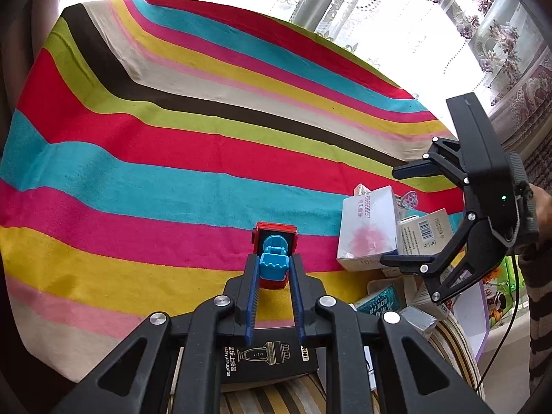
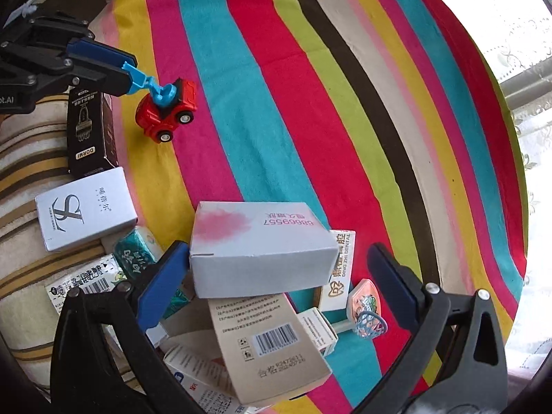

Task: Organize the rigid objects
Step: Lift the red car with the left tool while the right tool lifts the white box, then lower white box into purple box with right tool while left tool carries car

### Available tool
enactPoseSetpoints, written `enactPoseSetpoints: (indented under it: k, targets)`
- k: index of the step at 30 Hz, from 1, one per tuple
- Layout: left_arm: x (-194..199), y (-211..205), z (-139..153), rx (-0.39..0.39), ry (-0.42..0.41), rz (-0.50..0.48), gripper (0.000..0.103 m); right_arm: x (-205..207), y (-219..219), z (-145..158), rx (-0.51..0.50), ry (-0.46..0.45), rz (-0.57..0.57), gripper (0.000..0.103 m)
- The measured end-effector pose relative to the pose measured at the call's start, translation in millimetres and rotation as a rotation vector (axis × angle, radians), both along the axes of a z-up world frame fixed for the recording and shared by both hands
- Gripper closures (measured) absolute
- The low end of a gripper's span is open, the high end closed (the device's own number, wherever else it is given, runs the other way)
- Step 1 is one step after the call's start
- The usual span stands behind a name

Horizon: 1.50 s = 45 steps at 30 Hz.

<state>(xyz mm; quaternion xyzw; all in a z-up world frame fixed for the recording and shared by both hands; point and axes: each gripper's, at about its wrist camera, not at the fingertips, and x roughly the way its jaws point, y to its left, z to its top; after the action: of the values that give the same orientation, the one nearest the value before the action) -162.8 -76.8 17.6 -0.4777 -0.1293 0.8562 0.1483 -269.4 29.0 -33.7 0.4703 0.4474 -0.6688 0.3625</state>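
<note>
Left wrist view: left gripper (image 1: 272, 269) fingers clamp the toy truck's blue bucket (image 1: 273, 266); right gripper (image 2: 279, 269) fingers spread wide, empty, over the white box (image 2: 255, 241) — striped tablecloth (image 1: 172, 138) beyond lies bare.

The left hand-held gripper (image 1: 272, 272) hides the lower part of the black box (image 1: 265, 362) beneath it. Under the right hand-held gripper (image 2: 279, 286), the white box (image 2: 258, 245) covers the near ends of the beige box (image 2: 269, 341) and the dental box (image 2: 339, 269). Small print there is unreadable. The bottom edge cuts off the boxes nearest that gripper.
</note>
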Motion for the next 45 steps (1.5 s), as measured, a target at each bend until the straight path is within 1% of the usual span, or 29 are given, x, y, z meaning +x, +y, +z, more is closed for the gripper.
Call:
enactPoseSetpoints:
  k: [2, 4, 5, 6, 11, 13, 16, 20, 24, 26, 28, 32, 34, 38, 41, 45]
  targets:
    - [0, -1, -1, 0.001, -0.002, 0.002, 0.085, -4, -5, -10, 0.035, -0.023, 0.014, 0.001]
    - [1, -2, -1, 0.003, -0.002, 0.003, 0.085, -9, -6, -17, 0.052, -0.044, 0.002, 0.001]
    - [1, -2, -1, 0.003, -0.002, 0.005, 0.085, -11, -5, -19, 0.040, -0.051, -0.012, 0.006]
    - [1, -2, -1, 0.003, -0.001, 0.008, 0.085, -12, -4, -18, 0.020, -0.062, -0.019, 0.009]
    - [4, 0, 3, 0.004, 0.011, 0.011, 0.085, -11, 10, -5, -0.092, -0.032, -0.057, 0.009]
    - [5, 2, 8, 0.001, 0.020, 0.014, 0.085, -13, 19, 4, -0.146, 0.000, -0.101, 0.009]
    - [9, 6, 17, -0.004, 0.041, 0.011, 0.085, -12, 38, 24, -0.252, 0.046, -0.164, 0.009]
    - [16, 17, 32, -0.006, 0.072, -0.009, 0.085, 6, 65, 59, -0.376, 0.124, -0.238, 0.009]
    - [24, 32, 50, 0.002, 0.106, -0.040, 0.085, 32, 115, 94, -0.484, 0.189, -0.357, 0.009]
    - [29, 42, 59, 0.005, 0.123, -0.063, 0.085, 43, 139, 106, -0.504, 0.218, -0.424, 0.009]
    - [33, 53, 68, 0.008, 0.138, -0.087, 0.085, 59, 157, 104, -0.496, 0.258, -0.483, 0.009]
    - [42, 79, 80, 0.020, 0.155, -0.140, 0.085, 88, 219, 103, -0.483, 0.301, -0.607, 0.009]
    - [46, 95, 85, 0.019, 0.161, -0.168, 0.085, 102, 250, 93, -0.467, 0.309, -0.678, 0.009]
    - [55, 126, 91, 0.017, 0.167, -0.230, 0.085, 130, 307, 65, -0.451, 0.275, -0.811, 0.009]
    - [61, 151, 95, 0.011, 0.168, -0.277, 0.085, 146, 350, 39, -0.409, 0.253, -0.917, 0.009]
    - [68, 185, 97, 0.014, 0.161, -0.337, 0.085, 153, 394, -4, -0.337, 0.188, -1.037, 0.009]
